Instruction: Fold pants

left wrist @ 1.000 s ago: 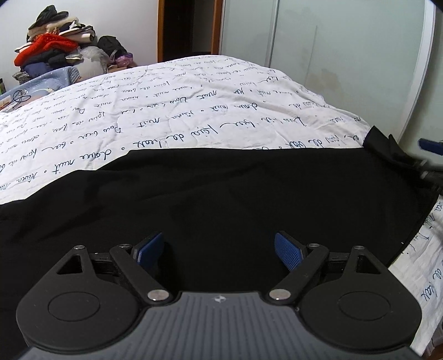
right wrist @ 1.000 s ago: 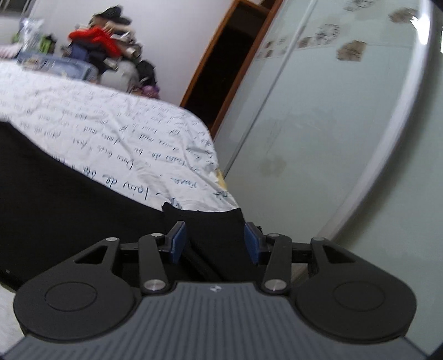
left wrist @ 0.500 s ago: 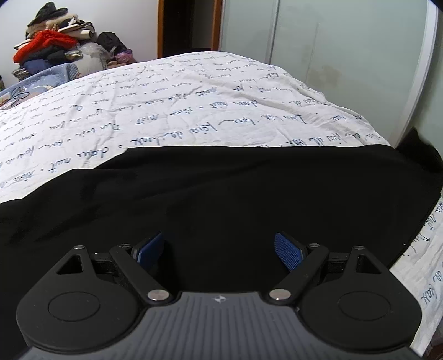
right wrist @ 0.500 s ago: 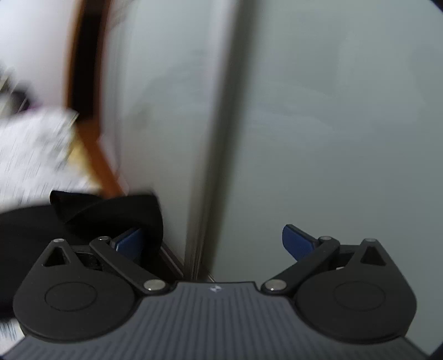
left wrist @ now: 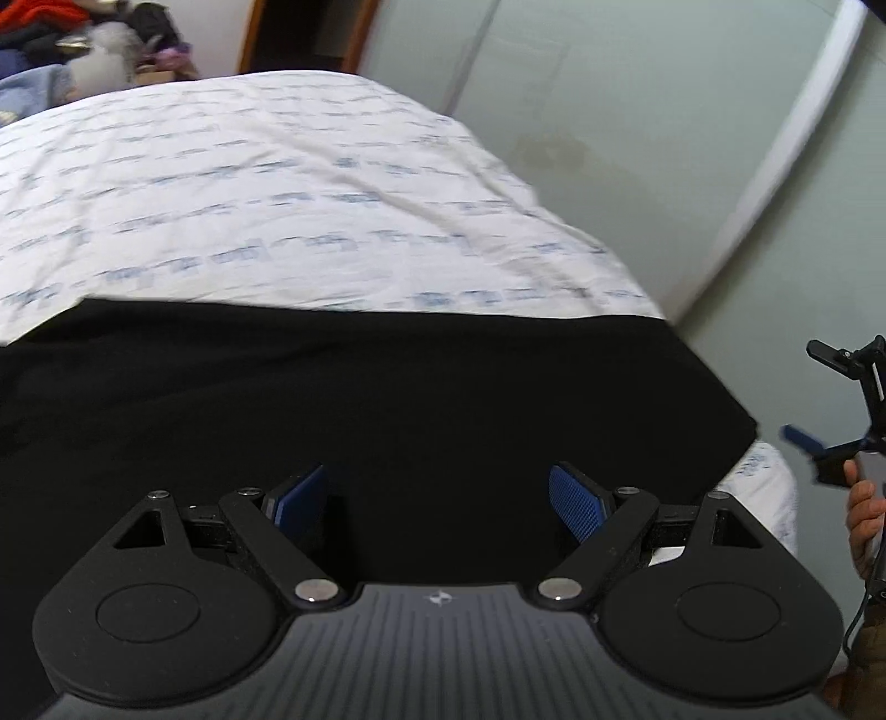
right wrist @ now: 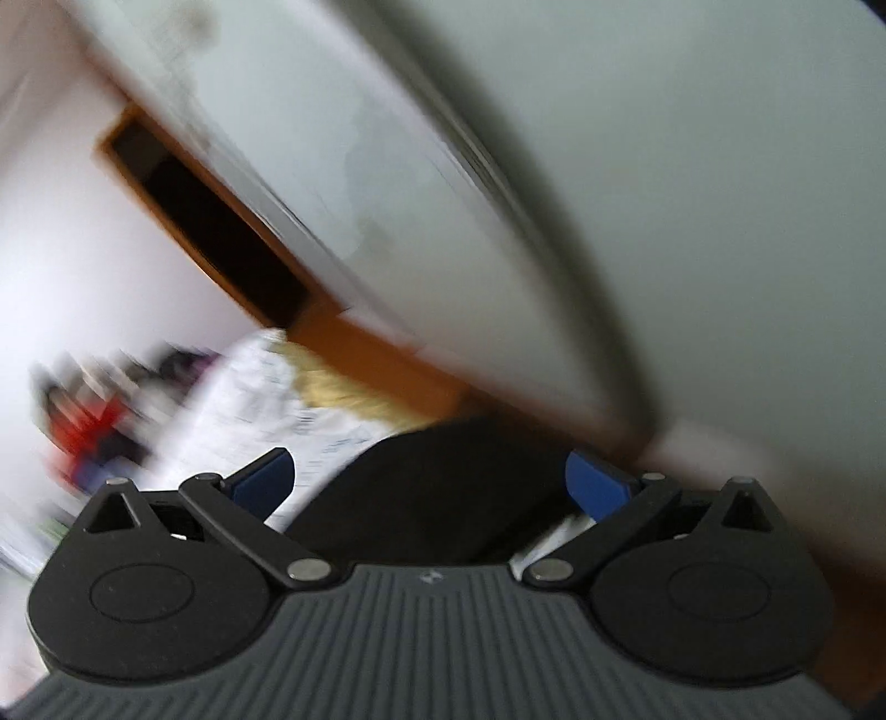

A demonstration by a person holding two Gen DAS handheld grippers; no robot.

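— Where are the pants, and which way do they run?

— The black pants [left wrist: 387, 399] lie flat across the bed [left wrist: 266, 183], their long axis running side to side over it, crosswise to my left tongs. One end reaches the bed's edge beside the wardrobe door [left wrist: 637, 111]; the other end runs out of my left view, so I can't tell waistband from hems.

— And your tongs?

— My left gripper [left wrist: 437, 498] hovers over the near part of the pants, blue pads [left wrist: 576, 504] spread wide, nothing between them. My right gripper [right wrist: 429, 482] is spread wide too, empty, off the bed's edge just beside the pants' end [right wrist: 443, 476]. In my left view it [left wrist: 819, 443] shows past that corner, my right hand [left wrist: 864, 515] on its handle.

— The bed itself?

— A white sheet [left wrist: 332, 221] printed with blue script, lightly creased. The right view is badly blurred.

— Beyond the bed?

— A heap of clothes [left wrist: 83, 39] at the far side, a wood-framed doorway [left wrist: 310, 33] beside it, then the pale green door.
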